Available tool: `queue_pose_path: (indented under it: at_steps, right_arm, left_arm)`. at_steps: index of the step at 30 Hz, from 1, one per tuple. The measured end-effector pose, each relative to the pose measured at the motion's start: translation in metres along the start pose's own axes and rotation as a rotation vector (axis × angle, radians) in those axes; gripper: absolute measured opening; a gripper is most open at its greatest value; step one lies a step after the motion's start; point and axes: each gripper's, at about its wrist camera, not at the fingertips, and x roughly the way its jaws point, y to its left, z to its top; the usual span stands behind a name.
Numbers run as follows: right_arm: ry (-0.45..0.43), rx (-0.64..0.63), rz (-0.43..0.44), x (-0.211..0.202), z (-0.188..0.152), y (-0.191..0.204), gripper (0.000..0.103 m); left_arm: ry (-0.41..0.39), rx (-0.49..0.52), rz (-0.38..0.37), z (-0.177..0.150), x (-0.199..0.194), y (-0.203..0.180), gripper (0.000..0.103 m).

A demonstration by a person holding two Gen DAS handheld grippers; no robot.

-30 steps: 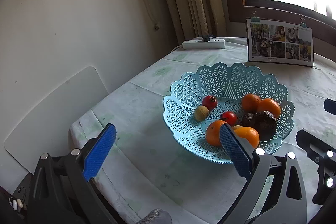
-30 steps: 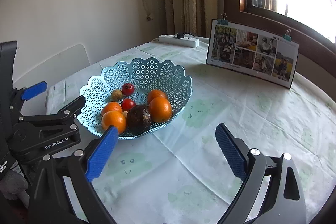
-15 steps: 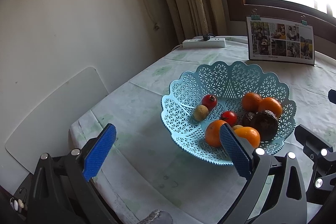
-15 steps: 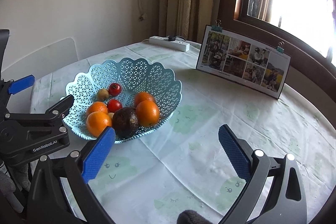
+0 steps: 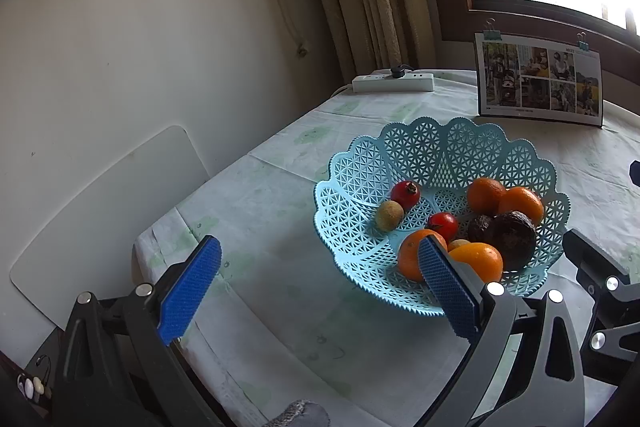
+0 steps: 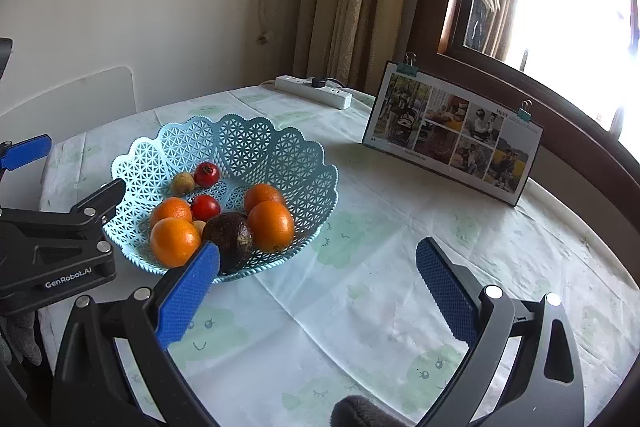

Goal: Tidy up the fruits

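Observation:
A light blue lattice basket (image 5: pixel 360 171) (image 6: pixel 280 151) sits on the table and holds several oranges (image 5: pixel 484 193) (image 6: pixel 270 225), two small red fruits (image 5: pixel 405 193) (image 6: pixel 207 174), a small tan fruit (image 5: pixel 389 220) (image 6: pixel 183 183) and a dark avocado (image 5: pixel 514 239) (image 6: pixel 230 237). My left gripper (image 5: pixel 320 279) hovers open over the cloth just left of the basket, nothing between its blue pads. To the basket's right, above bare cloth, my right gripper (image 6: pixel 316 285) is open and holds nothing. The left tool's body (image 6: pixel 56 247) shows beside the basket.
A clipped photo board (image 6: pixel 454 135) (image 5: pixel 538 79) stands at the back under the window. A white power strip (image 5: pixel 394 83) (image 6: pixel 314 91) lies by the curtain. A white chair back (image 5: pixel 100 203) is past the table's left edge. The cloth (image 6: pixel 400 227) spreads right of the basket.
Both views have shifted slightly: the right gripper has drifted right and back from the basket, the left view has eased a little. Both grippers stay open and the fruit has not moved.

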Motion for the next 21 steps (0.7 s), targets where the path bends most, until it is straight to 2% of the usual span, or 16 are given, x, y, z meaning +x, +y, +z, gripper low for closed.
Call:
queue_pose_path:
  at_steps: [21]
  right_arm:
    - [0.0,-0.05,-0.005,0.0,0.005,0.018,0.098]
  left_arm:
    - [0.003,-0.008,0.003,-0.001,0.001,0.004,0.1]
